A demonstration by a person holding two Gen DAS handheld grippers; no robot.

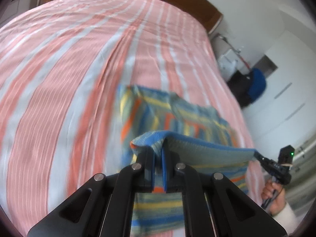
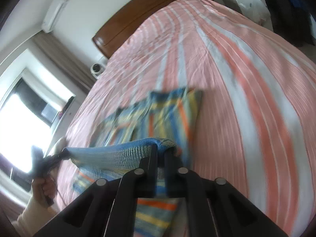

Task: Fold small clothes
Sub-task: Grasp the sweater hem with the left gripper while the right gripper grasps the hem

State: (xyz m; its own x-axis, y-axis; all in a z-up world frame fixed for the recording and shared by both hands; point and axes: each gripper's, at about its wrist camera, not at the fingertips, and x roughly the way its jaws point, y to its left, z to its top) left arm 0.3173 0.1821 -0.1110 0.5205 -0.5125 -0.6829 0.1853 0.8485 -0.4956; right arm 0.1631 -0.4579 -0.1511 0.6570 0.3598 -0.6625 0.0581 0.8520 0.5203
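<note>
Across the whole field lies the bed (image 1: 59, 79), its pink-and-white striped cover serving as our folding surface; a wooden headboard (image 2: 142, 9) closes the far end. On the near part of the cover rests the striped garment (image 1: 177, 122), banded in blue, yellow and orange, its far portion flat on the bed and its near blue hem (image 1: 207, 148) raised clear. We hold that hem at two points so that it stays taut and level between us, which we judge prepares a fold of the near edge over the flat part. Our left gripper (image 1: 158, 154) has its jaws clamped together on one end of the hem, cloth bunched between the pads. Our right gripper (image 2: 161, 154) is clamped likewise on the other end. Each view shows the opposite hand (image 1: 274, 195) at the frame edge. Both views are motion-blurred, so finer creases cannot be told.
</note>
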